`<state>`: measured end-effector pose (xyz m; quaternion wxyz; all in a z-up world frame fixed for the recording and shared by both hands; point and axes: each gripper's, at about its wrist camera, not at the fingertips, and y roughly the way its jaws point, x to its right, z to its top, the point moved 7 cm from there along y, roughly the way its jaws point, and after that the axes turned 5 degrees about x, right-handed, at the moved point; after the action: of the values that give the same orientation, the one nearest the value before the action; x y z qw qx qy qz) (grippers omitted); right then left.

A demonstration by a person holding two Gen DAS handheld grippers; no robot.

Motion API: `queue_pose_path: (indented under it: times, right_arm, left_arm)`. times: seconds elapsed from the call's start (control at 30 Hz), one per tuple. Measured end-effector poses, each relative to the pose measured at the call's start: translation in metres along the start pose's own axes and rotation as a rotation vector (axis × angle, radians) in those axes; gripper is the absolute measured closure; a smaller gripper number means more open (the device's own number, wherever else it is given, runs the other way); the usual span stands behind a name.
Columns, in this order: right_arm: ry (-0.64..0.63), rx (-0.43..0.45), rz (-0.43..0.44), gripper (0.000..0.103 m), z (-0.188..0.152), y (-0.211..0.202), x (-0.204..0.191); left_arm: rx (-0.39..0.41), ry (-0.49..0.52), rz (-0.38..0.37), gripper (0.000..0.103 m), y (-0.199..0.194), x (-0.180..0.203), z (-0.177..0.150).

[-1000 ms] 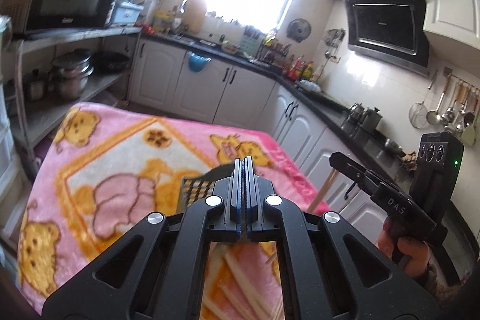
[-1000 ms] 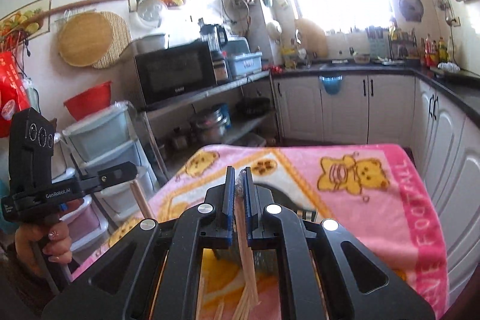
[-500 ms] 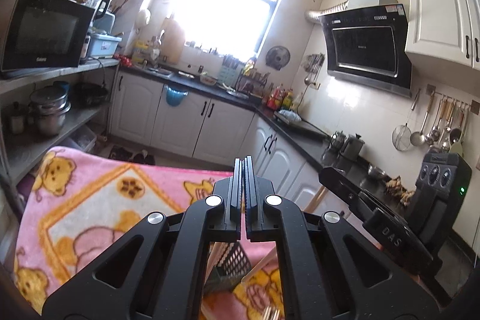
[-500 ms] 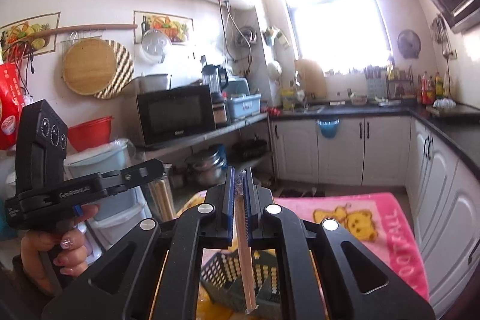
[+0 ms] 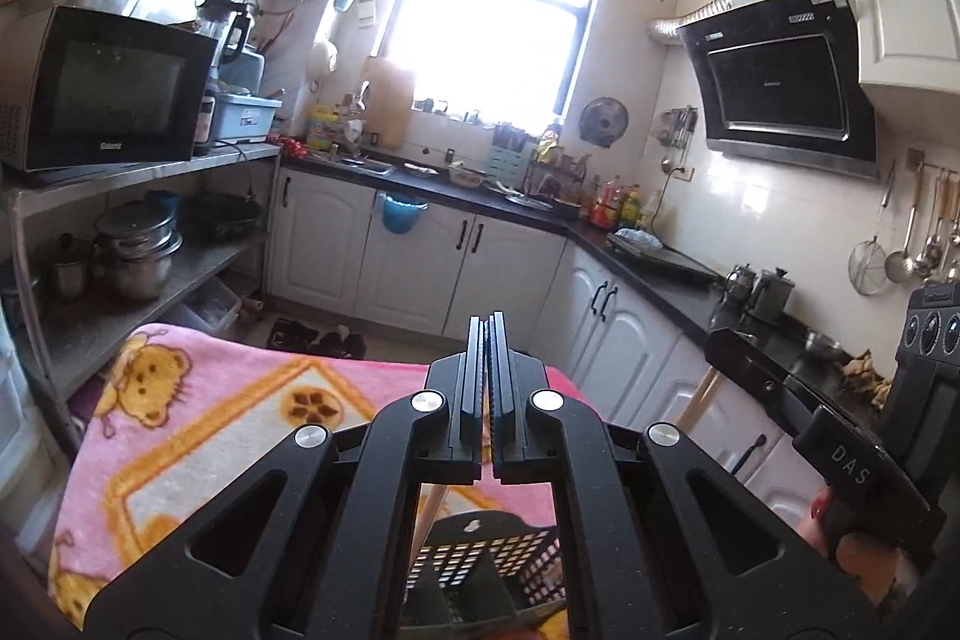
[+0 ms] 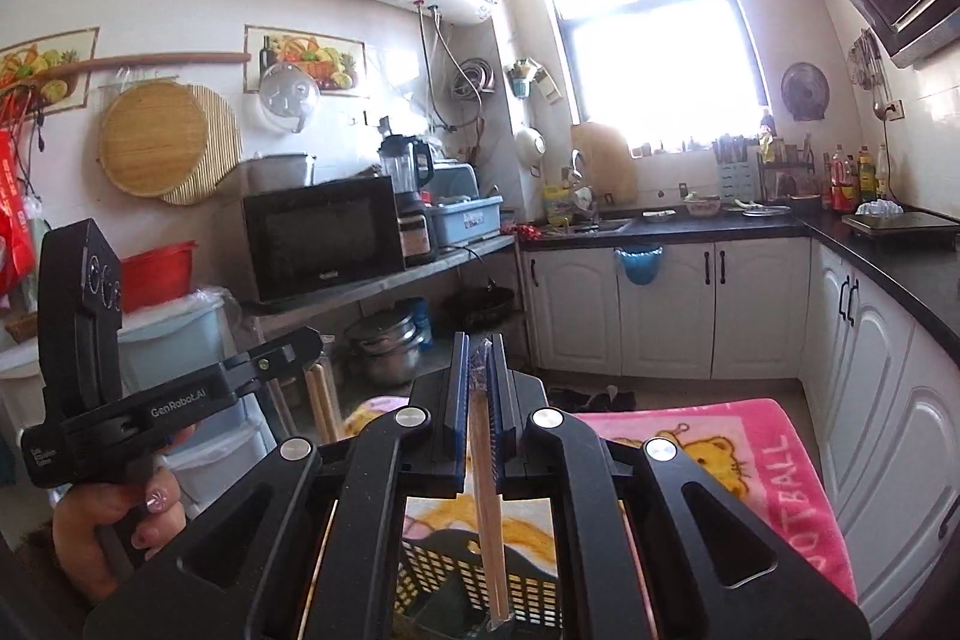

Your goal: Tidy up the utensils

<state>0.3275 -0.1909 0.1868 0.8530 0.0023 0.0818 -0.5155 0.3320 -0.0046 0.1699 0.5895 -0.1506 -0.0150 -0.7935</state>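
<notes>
A: Left wrist view first. What's the left gripper (image 5: 487, 334) doing?
B: Jaws pressed flat together, no gap showing. A pale stick runs under it below the pads, but I can't tell from here whether it's pinched. The black slotted basket (image 5: 480, 559) sits just below and near, on the pink blanket (image 5: 198, 436). The right gripper (image 5: 729, 349) shows at the far right, a wooden stick (image 5: 699, 397) hanging from its tip, a hand (image 5: 858, 550) on its handle.
A: Right wrist view?
B: The right gripper (image 6: 479, 340) is clenched on wrapped chopsticks (image 6: 487, 490); the clear wrapper end sticks up between the pads and the sticks slope down toward the basket (image 6: 480, 574) right beneath. On the left, the left gripper (image 6: 300, 340) has wooden sticks (image 6: 321, 403) hanging from its tip, so it looks clamped on them too. A hand (image 6: 114, 526) grips its handle.
A: Step?
B: My read: carry phase, both loads held above the basket, not dropped in yet.
A: Next move needs?
B: Probably tipping the sticks upright, lining their low ends over a basket compartment, lowering, then letting go. Which compartment, can't tell. Risk: long sticks catching the rim or tipping out.
</notes>
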Motion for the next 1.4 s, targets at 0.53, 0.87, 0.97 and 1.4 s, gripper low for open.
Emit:
queue_pose_path:
  times: [0.53, 0.87, 0.97, 1.4]
  right_arm:
    - [0.071, -0.094, -0.038, 0.092, -0.05, 0.011, 0.021]
    - [0.039, -0.119, -0.125, 0.065, -0.072, -0.008, 0.032]
    - [0.017, -0.124, -0.152, 0.061, -0.081, -0.016, 0.035]
    - [0.048, -0.157, -0.167, 0.048, -0.104, -0.044, 0.042]
  left_arm:
    - [-0.051, -0.059, 0.0, 0.103, 0.011, -0.022, -0.043]
    - [-0.084, -0.062, 0.02, 0.086, 0.006, -0.03, -0.065]
    - [-0.078, -0.042, 0.031, 0.074, 0.0, -0.028, -0.068]
    - [-0.051, -0.028, 0.099, 0.031, -0.033, -0.032, -0.077]
